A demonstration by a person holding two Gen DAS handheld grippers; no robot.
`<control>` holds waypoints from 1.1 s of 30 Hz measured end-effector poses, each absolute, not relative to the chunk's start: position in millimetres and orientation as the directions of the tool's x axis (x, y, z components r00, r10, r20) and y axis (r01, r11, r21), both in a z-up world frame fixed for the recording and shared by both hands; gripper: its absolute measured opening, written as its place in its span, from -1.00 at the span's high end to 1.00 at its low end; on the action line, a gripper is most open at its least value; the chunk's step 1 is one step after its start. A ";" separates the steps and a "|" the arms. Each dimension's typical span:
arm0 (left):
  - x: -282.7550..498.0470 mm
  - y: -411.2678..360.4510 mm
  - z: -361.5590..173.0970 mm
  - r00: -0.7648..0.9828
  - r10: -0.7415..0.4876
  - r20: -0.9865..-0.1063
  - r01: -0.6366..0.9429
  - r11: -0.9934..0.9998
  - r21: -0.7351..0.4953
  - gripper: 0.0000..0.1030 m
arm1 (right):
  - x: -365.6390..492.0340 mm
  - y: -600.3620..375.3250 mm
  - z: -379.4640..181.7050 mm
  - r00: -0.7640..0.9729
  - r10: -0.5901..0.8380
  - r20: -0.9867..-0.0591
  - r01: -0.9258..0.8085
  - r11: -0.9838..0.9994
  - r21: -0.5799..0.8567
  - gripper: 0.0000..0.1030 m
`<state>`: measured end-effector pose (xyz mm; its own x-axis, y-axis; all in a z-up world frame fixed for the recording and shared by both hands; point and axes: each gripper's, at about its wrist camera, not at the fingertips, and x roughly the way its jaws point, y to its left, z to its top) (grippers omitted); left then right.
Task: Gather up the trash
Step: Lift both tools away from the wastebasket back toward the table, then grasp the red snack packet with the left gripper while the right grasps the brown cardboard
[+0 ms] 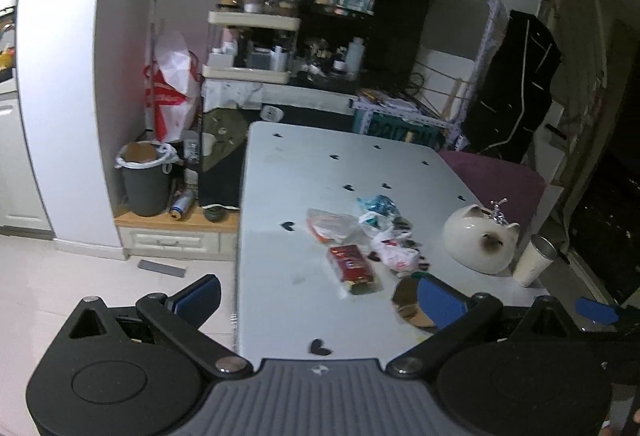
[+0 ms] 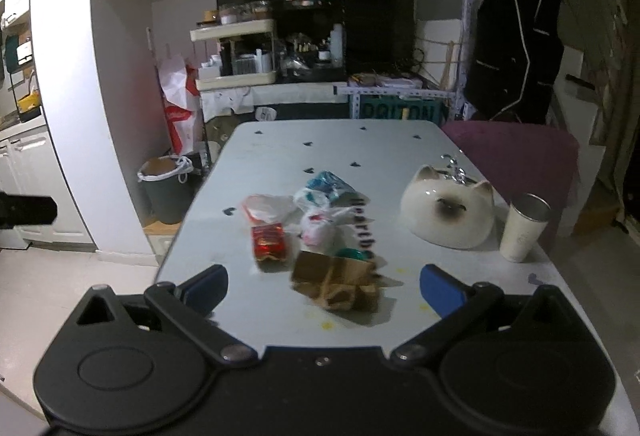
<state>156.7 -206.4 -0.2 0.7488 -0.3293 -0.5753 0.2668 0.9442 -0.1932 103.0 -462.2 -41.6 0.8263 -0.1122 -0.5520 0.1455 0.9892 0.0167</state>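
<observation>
A pile of trash lies on the white table (image 1: 288, 172) (image 2: 288, 156): a red wrapper (image 1: 352, 268) (image 2: 269, 242), a clear bag with orange (image 1: 332, 226) (image 2: 266, 206), a blue wrapper (image 1: 378, 205) (image 2: 330, 186), a white plastic bag (image 1: 394, 250) (image 2: 318, 228) and crumpled brown cardboard (image 2: 334, 282) (image 1: 408, 302). My left gripper (image 1: 320, 296) is open and empty, just short of the red wrapper. My right gripper (image 2: 324, 286) is open and empty, with the cardboard between its fingers' line. A grey trash bin (image 1: 146, 182) (image 2: 168, 192) with a white liner stands on the floor left of the table.
A white cat-shaped ceramic bowl (image 1: 478, 240) (image 2: 448, 212) and a white steel-rimmed cup (image 1: 534, 262) (image 2: 522, 228) stand at the table's right. A purple chair (image 2: 516, 152) is behind them. Cluttered shelves (image 2: 240, 52) and a red-white bag (image 1: 170, 92) fill the back alcove.
</observation>
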 end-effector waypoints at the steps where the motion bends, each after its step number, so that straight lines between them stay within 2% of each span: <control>1: 164.3 -214.1 -3.3 0.741 -0.338 -0.580 0.272 0.941 -0.201 -1.00 | 107.2 -468.7 -47.4 0.823 -0.111 -0.557 0.142 0.990 0.013 -1.00; 11: 240.1 -280.1 -50.4 0.669 -0.372 -0.643 0.284 0.928 -0.241 -1.00 | 157.1 -516.4 -108.9 0.798 -0.035 -0.602 0.012 0.999 -0.041 -1.00; 15: 266.1 -299.9 -72.1 0.651 -0.361 -0.668 0.264 0.932 -0.247 -1.00 | 184.3 -526.2 -131.5 0.788 0.036 -0.615 -0.115 0.989 -0.089 -1.00; 25: 307.8 -314.3 -109.8 0.617 -0.334 -0.712 0.200 0.942 -0.269 -1.00 | 260.7 -534.3 -174.7 0.676 0.269 -0.686 -0.450 0.888 -0.095 -1.00; 30: 318.5 -309.3 -122.6 0.598 -0.326 -0.732 0.173 0.944 -0.279 -1.00 | 280.6 -530.0 -187.8 0.595 0.306 -0.744 -0.601 0.784 -0.158 -1.00; 33: 327.0 -309.3 -130.5 0.581 -0.326 -0.746 0.165 0.944 -0.285 -1.00 | 290.5 -533.3 -190.9 0.559 0.331 -0.760 -0.633 0.763 -0.133 -1.00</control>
